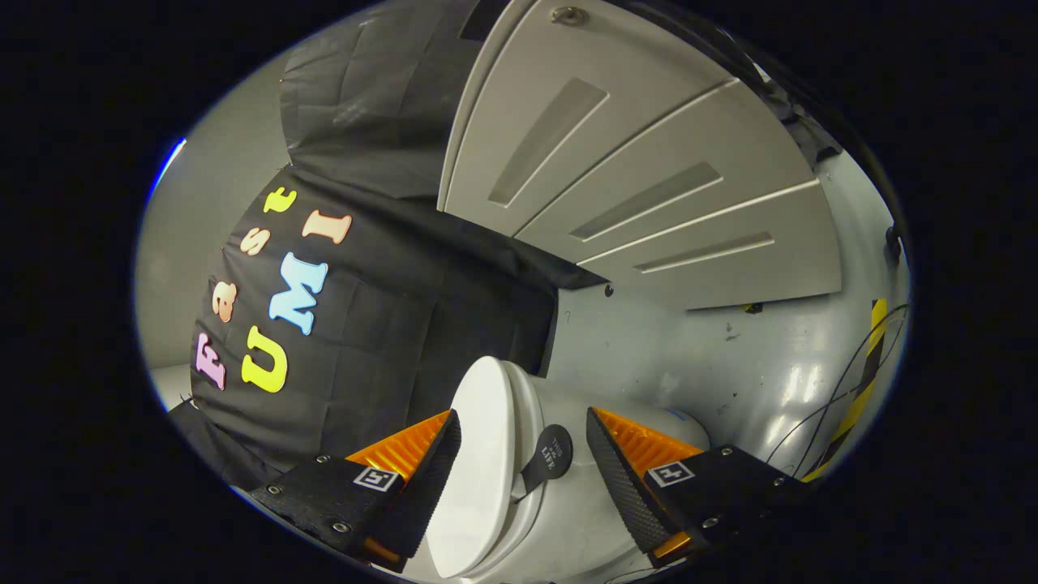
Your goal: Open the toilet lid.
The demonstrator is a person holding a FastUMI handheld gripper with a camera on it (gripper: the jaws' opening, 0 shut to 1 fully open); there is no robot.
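Observation:
The view is rolled sideways. A white toilet [559, 519] lies between my fingers, its smooth white lid [480, 454] resting flat against the seat. A small dark round lift tab [553, 453] on a short strap sticks out from the lid's edge, toward the bowl side. My gripper [521, 418] is open, its fingers spread wide. One finger [430, 470] sits just outside the lid's top face. The other finger [620, 478] stands beyond the tab, apart from it. Neither finger touches the lid or the tab.
A grey panelled door [649, 162] stands beyond the toilet. Grey floor [730, 357] runs beside the bowl, with black cables [843, 389] and yellow-black tape [872, 357] at its far side. Black cloth wall [381, 324] hangs behind the lid.

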